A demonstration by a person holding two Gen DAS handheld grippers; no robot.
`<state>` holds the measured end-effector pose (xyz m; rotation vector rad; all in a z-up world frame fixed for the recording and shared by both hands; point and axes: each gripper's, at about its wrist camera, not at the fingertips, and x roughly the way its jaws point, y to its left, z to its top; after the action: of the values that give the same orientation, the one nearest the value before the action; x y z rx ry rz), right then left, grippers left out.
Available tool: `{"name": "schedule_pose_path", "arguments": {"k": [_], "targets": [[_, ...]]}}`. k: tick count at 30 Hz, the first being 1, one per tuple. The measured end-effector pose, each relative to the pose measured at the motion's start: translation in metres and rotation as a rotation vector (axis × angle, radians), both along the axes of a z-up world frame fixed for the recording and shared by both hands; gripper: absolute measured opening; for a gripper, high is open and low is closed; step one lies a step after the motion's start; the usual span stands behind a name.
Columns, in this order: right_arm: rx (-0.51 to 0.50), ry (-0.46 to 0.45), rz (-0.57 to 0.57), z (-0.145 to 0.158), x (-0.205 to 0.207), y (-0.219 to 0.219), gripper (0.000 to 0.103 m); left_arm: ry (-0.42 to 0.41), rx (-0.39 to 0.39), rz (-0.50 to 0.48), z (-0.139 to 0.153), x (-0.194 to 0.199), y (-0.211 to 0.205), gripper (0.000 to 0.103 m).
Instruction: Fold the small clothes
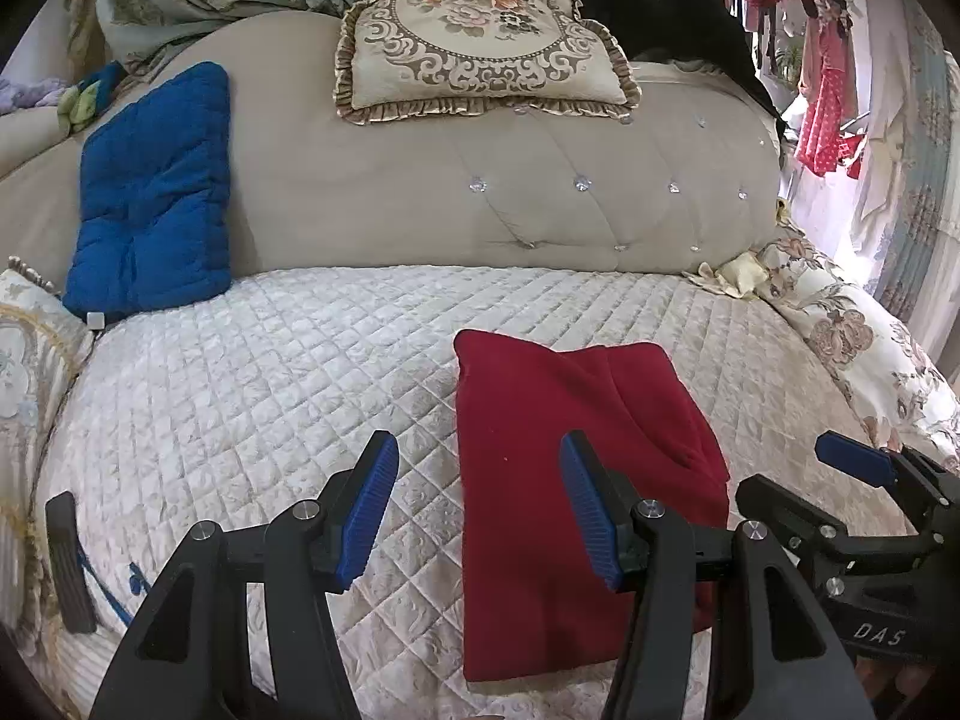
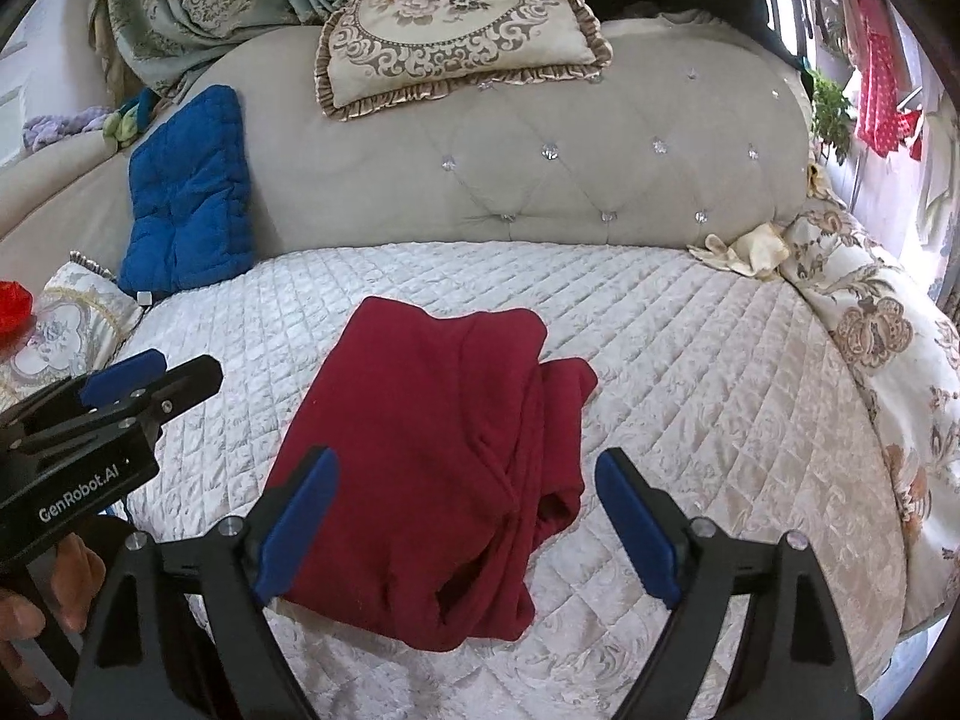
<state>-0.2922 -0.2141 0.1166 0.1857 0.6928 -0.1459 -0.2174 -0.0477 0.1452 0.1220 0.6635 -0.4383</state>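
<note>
Both tongs hang over the near end of the garment with nothing in them. The left gripper (image 1: pixel 480 510) has its jaws parted and empty, one pad over the quilt (image 1: pixel 240 390) and the other over the garment's left edge. The right gripper (image 2: pixel 465 519) has its jaws spread wide, the cloth below the gap and neither pad pressing on it.

The red garment (image 2: pixel 420 450) lies on the quilt as a long folded strip running away from the cameras towards the headboard (image 2: pixel 540 192). Its left side is flat and straight. Its right side is bunched, with a loose flap and a pocket-like opening near the front.

The step in hand looks like a release after a lengthwise fold, with the crosswise fold not yet done. The next move likely calls for tidying the bunched right edge, then pinching the two near corners, one per gripper, and carrying them to the far end. Each grip should take all layers, or the strip may splay open as it lifts.
</note>
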Motion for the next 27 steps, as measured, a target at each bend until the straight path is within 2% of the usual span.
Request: {"name": "schedule_pose_path", "arguments": {"k": [9, 27], "targets": [[-0.013, 0.01, 0.006, -0.001, 0.005, 0.0, 0.091, -0.022, 0.014, 0.005, 0.001, 0.0, -0.004, 0.035], [-0.003, 0.03, 0.018, -0.008, 0.016, 0.0, 0.091, -0.013, 0.031, 0.003, -0.005, 0.008, -0.004, 0.035]]}}
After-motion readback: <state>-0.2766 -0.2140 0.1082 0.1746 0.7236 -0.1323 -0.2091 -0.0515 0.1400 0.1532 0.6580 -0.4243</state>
